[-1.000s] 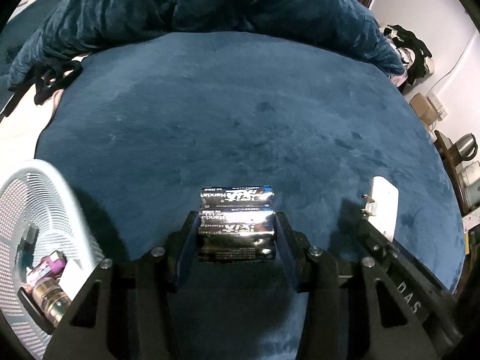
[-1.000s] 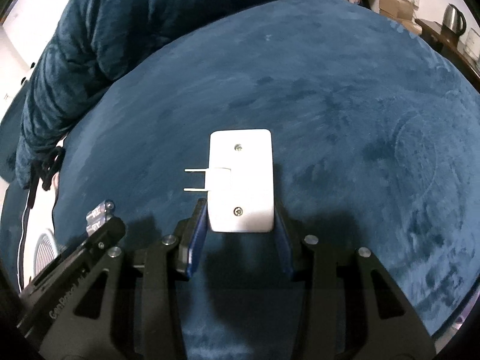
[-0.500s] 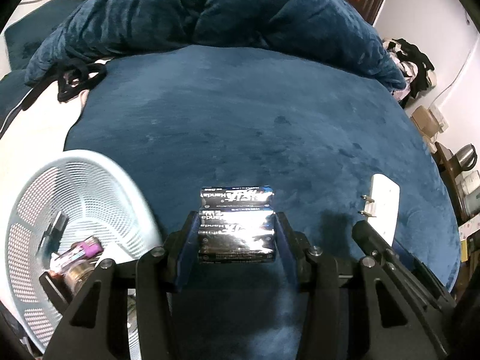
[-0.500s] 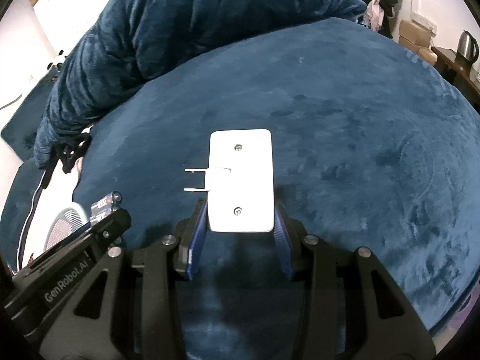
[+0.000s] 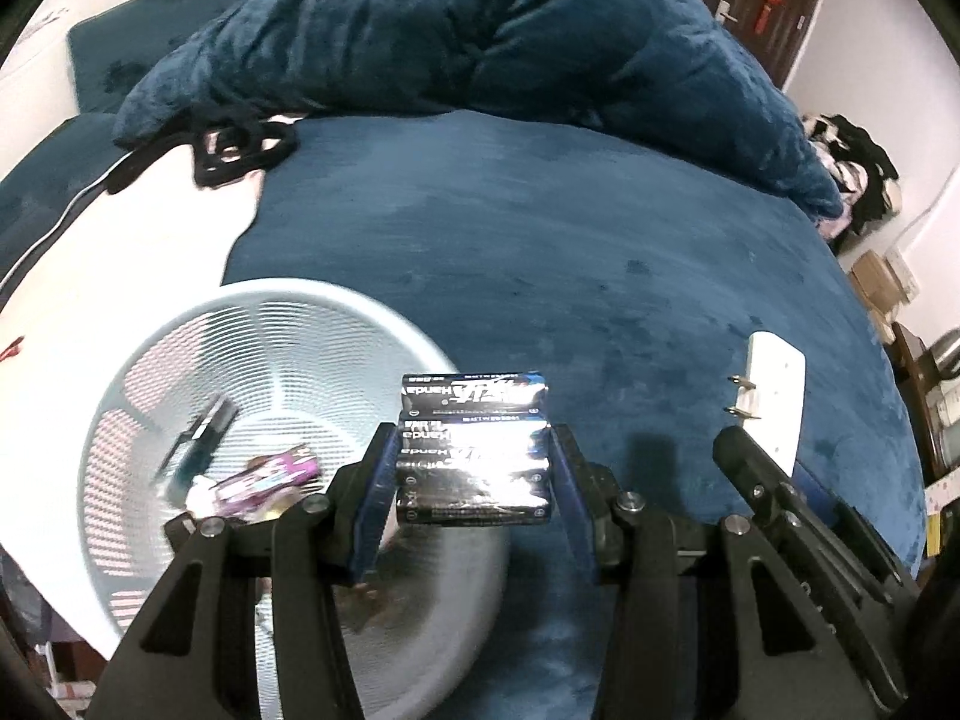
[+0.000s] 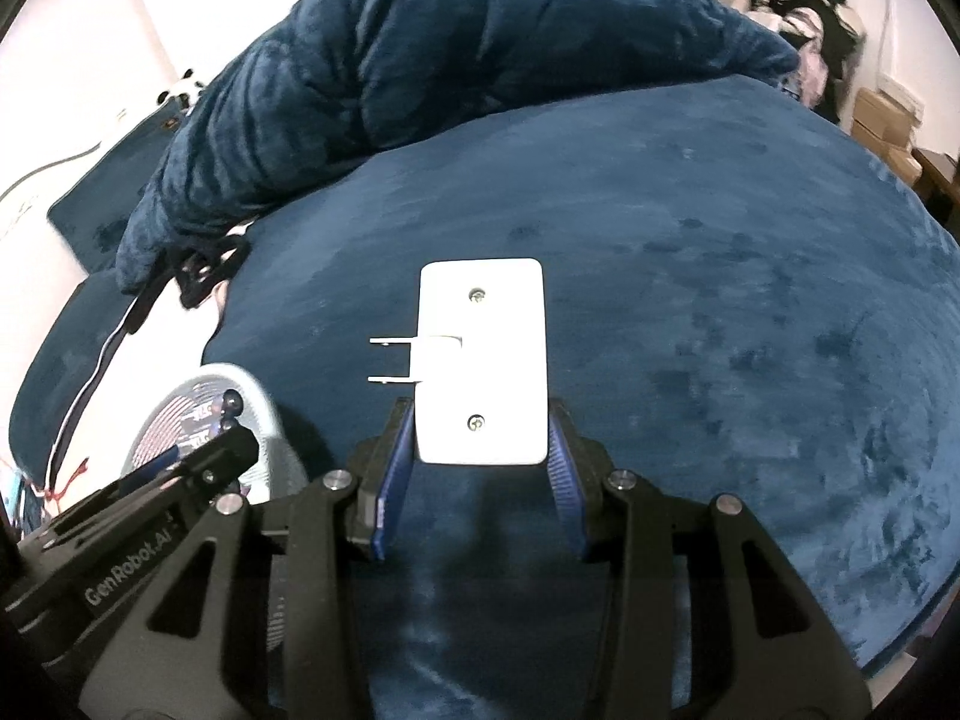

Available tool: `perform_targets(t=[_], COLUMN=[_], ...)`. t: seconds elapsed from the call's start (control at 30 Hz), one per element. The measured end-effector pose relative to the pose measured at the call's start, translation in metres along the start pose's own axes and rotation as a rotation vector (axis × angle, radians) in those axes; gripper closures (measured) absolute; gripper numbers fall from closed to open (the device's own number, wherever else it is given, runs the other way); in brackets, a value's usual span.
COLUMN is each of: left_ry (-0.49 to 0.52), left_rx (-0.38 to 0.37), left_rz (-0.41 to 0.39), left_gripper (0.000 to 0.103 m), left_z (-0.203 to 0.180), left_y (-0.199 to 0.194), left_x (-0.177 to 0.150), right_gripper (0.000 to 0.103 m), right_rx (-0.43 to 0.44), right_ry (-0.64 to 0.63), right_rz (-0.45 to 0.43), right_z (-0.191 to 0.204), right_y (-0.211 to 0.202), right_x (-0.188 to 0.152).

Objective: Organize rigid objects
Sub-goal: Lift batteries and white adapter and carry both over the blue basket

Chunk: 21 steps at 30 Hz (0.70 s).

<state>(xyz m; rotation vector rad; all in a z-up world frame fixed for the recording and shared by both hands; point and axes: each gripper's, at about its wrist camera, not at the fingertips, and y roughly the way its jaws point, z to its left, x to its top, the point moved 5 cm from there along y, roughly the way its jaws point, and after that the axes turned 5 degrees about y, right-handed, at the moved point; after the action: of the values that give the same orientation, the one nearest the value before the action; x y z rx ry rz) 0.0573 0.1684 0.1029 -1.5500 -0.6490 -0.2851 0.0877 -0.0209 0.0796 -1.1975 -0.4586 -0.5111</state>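
**Two grippers, each carrying an object over a blue bed**

A dark blue plush blanket (image 5: 540, 252) covers the bed, with a crumpled blue quilt (image 6: 456, 42) at the far side. The left gripper (image 5: 474, 468) holds a shrink-wrapped pack of black batteries (image 5: 474, 450) between its jaws, above the rim of a round white mesh plastic basket (image 5: 312, 312). A purple tube (image 5: 270, 474) lies inside this basket. The right gripper (image 6: 480, 450) clamps a white rectangular plug adapter (image 6: 483, 360) by its lower end; the two metal prongs point left.
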Motion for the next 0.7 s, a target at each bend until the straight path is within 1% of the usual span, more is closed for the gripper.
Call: perform_targets(t=[0.2,0.37,0.7], left_ry=[-0.044,-0.079,-0.140], left_rx=[0.028,0.043,0.060], left_rz=[0.005,0.014,0.028], left_gripper=[0.052,0.052,0.052], left_z=[0.033,0.056,0.097], left_y=[-0.006,-0.006,0.002], left_x=[-0.006,-0.011,-0.016], right_gripper=[0.060,0.060,0.060], right_rx=[0.069,0.111,0.142], right_ry=[-0.084,-0.152,-0.204], right_rz=[0.009,0.018,0.041], right_z=[0.032,0.058,0.086], right_y=[0.000,0.003,0.013], right_x=[-0.009,-0.016,-0.023])
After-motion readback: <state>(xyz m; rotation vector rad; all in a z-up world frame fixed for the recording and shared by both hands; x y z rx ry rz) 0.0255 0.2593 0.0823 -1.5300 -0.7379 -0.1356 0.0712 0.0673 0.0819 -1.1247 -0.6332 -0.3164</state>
